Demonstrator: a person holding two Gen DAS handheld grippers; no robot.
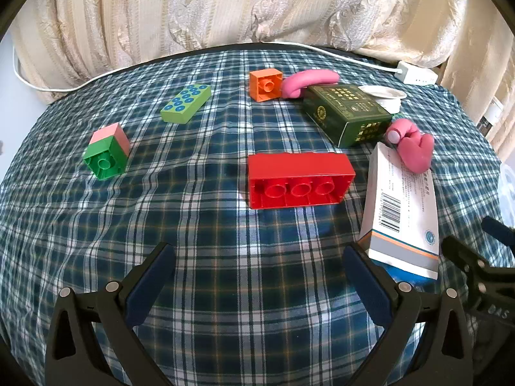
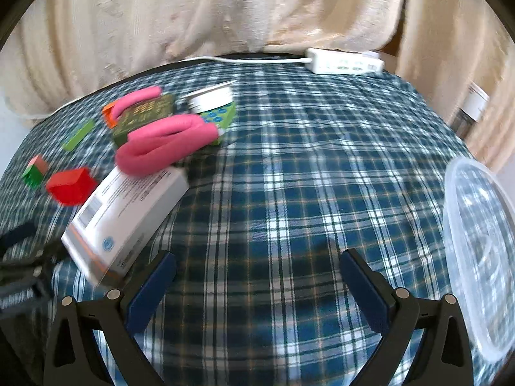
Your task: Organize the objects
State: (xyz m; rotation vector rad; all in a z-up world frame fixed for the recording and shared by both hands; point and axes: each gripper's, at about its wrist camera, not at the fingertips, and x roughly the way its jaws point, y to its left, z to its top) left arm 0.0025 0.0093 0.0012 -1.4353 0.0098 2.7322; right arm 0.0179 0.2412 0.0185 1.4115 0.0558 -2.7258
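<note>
Scattered over a blue-and-white plaid cloth (image 1: 225,273): toy bricks, boxes and pink foam pieces. Nearest the left gripper (image 1: 257,276), a big red brick (image 1: 299,178) tipped on its side, three round sockets of its hollow underside facing the camera, long axis running left to right. Farther left, a small brick, green (image 1: 106,154) with a pink layer on its far end, also on its side, its single socket facing the camera. Beyond that, a flat light-green brick (image 1: 186,103) with blue studs up, long axis angled from near left to far right. At the far middle, an orange brick (image 1: 265,84) with its socket toward the camera, touching a curved pink foam tube (image 1: 307,80). Just right of it, a dark green printed box (image 1: 347,114), lying flat. Nearer, a long white carton (image 1: 402,212) with a barcode, long axis running away from the camera, a folded pink foam piece (image 1: 413,148) at its far end. At the right edge in the right wrist view, a clear plastic container (image 2: 479,244); at the far edge, a white power strip (image 2: 346,61).

Left gripper fingers spread wide, nothing between them. Right gripper (image 2: 257,276) likewise spread apart and empty, over bare cloth, view blurred.
</note>
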